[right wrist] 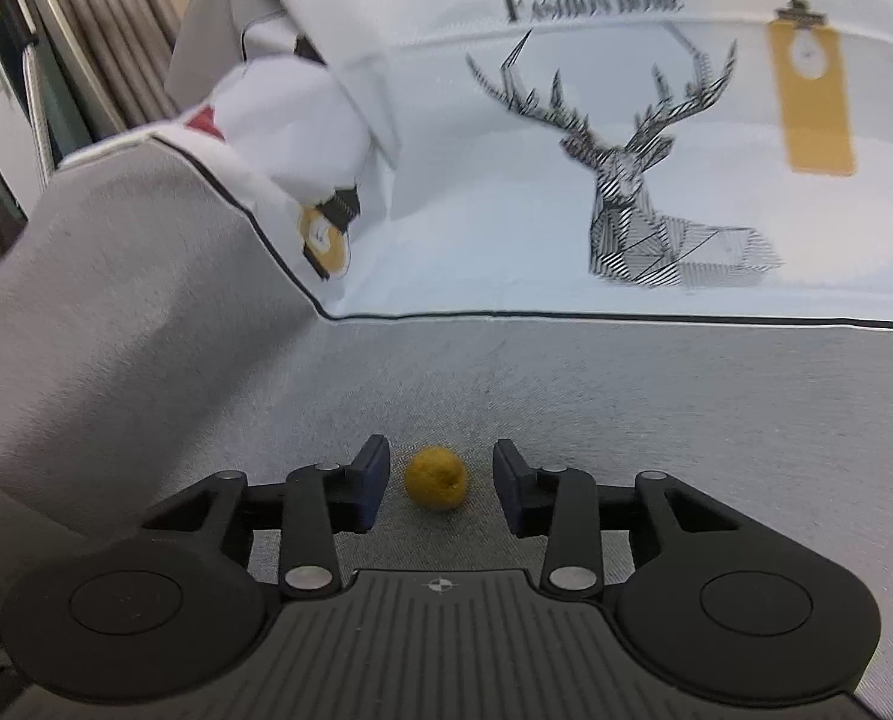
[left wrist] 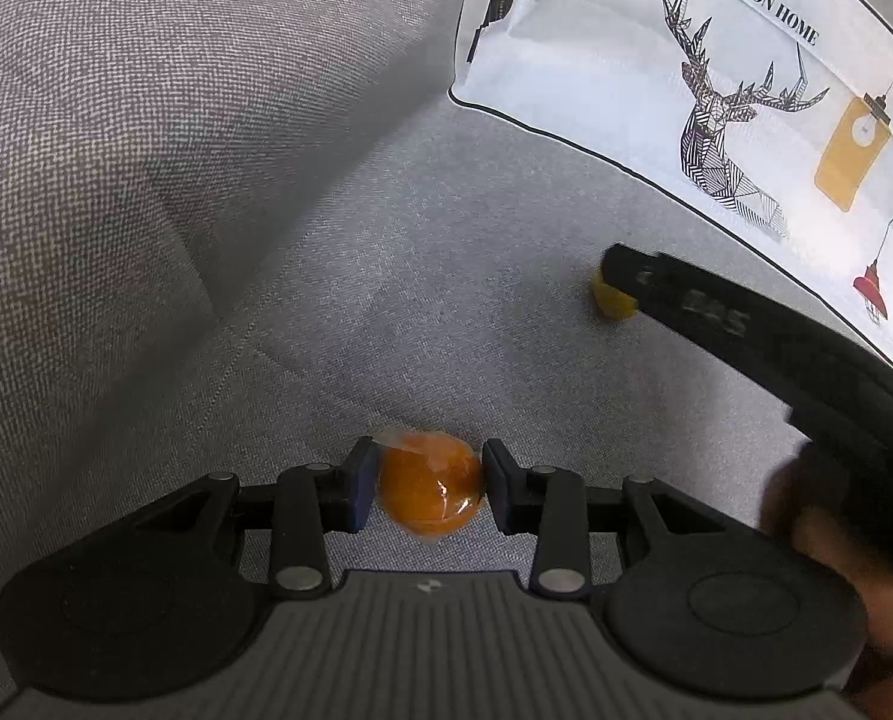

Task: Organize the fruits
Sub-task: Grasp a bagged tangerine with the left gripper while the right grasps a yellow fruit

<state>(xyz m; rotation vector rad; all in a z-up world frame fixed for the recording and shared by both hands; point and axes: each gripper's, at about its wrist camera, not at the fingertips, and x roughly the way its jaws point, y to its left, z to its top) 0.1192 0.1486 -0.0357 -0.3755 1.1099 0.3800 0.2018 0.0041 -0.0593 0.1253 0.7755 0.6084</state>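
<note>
Grey woven fabric of the sofa seat [left wrist: 338,276] lay under both grippers. Between the pads of the left gripper [left wrist: 429,489] sat an orange fruit [left wrist: 431,489] in clear wrap, both pads pressed against its sides. Ahead and to the right of it, the right gripper appeared as a dark blurred shape beside a small yellow fruit [right wrist: 435,477]. From its own camera, the right gripper [right wrist: 440,483] stood partly open, the yellow fruit resting on the seat between its fingers with gaps either side. Beyond lay a white deer-print cushion [right wrist: 566,240].
</note>
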